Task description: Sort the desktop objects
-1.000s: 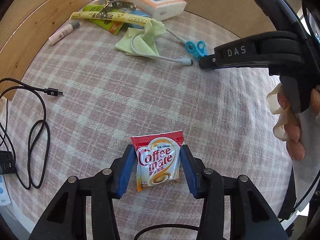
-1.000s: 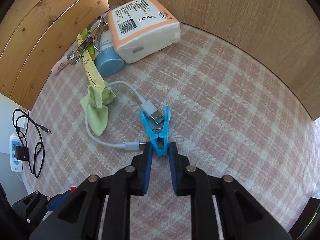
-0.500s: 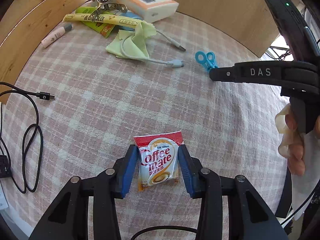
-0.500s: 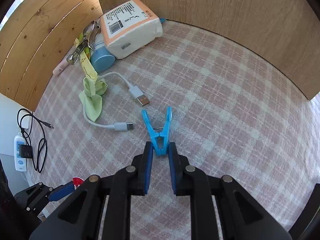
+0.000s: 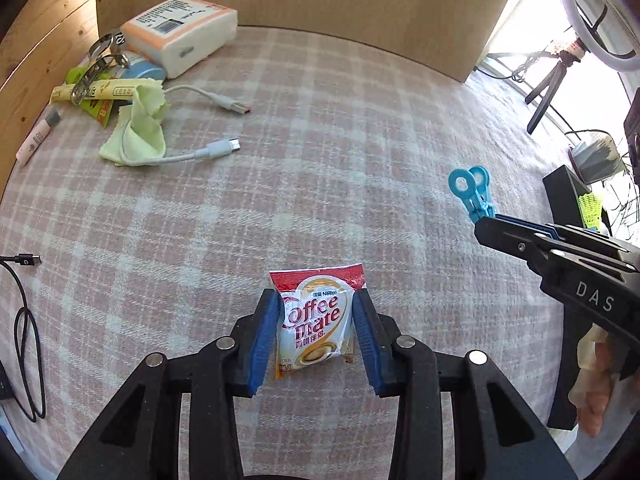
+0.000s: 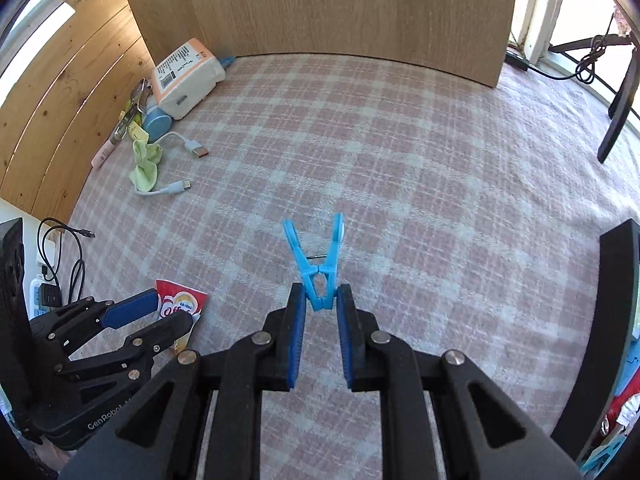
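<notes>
My sachet (image 5: pixel 316 320) is glossy foil, my peg (image 6: pixel 318 264) smooth blue plastic. The counter (image 5: pixel 320 160) wears matt woven checked cloth; far walls (image 6: pixel 352 8) are grainy wood.

Tripod legs (image 5: pixel 546 88), black charging cable (image 5: pixel 24 344)

1. A pink-and-white plaid tablecloth (image 6: pixel 420 168) covers the whole work surface.
2. A pale wooden back panel (image 6: pixel 340 8) stands upright along the cloth's far edge.
3. Left of that panel, a knotty pine wall (image 6: pixel 60 112) with horizontal boards closes the corner.
4. Right of the panel, a bright window (image 6: pixel 576 12) lets in strong daylight, washing out that side.
5. Near the window, a ring light on a black tripod (image 5: pixel 560 64) stands beyond the cloth's edge.
6. Below the pine wall, a white power strip (image 6: pixel 40 292) lies off the cloth's left edge.
</notes>
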`<state>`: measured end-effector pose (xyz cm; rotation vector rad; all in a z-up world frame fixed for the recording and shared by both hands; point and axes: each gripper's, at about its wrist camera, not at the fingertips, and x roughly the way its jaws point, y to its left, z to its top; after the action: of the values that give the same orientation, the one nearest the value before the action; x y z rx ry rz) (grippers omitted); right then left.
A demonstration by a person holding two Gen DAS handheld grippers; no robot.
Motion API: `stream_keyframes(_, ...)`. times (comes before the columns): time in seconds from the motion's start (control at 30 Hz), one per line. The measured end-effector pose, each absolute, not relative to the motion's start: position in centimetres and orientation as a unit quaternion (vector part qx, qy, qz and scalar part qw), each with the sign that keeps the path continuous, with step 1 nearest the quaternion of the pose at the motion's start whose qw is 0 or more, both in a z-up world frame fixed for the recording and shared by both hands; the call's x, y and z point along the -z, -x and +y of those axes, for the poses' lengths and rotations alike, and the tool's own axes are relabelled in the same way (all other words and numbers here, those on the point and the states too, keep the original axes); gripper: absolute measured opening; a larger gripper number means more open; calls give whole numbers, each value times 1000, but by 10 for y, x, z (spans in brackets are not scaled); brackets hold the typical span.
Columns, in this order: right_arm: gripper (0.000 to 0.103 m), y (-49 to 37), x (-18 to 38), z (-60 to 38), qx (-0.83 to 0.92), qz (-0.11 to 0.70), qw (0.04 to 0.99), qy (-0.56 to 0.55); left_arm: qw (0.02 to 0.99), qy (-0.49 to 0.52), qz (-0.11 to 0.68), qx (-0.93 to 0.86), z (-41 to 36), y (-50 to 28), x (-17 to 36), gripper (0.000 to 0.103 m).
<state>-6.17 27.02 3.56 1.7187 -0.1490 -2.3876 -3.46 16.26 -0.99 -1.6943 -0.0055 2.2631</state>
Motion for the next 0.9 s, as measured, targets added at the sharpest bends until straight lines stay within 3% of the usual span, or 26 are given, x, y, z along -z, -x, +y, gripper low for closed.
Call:
stream_keyframes(0.07,16,59,-40,272,811,-58,85,-576,168,585,12,-793,170,65,4,27)
stream_keyframes(0.1,16,55,-45,279,813,-66,78,-573,175,586,24,-790,168,63,3,7)
stream_keyframes(0.13,16,45,-47,294,814,-72,74,-571,179,590,37,-786,163,58,6,5)
stream_keyframes(0.2,16,39,-48,308,816,-80,61,-570,184,591,46,-784,159,59,11,13)
stream_keyframes(0.33,16,31,-45,320,817,-91,48,-567,157,599,17,-785,133,49,2,48)
stream_keyframes(0.4,16,30,-42,322,816,-93,45,-568,143,604,5,-784,121,48,-2,57)
stream_keyframes(0.9,16,27,-46,318,819,-87,46,-565,87,618,-5,-781,95,50,-5,61)
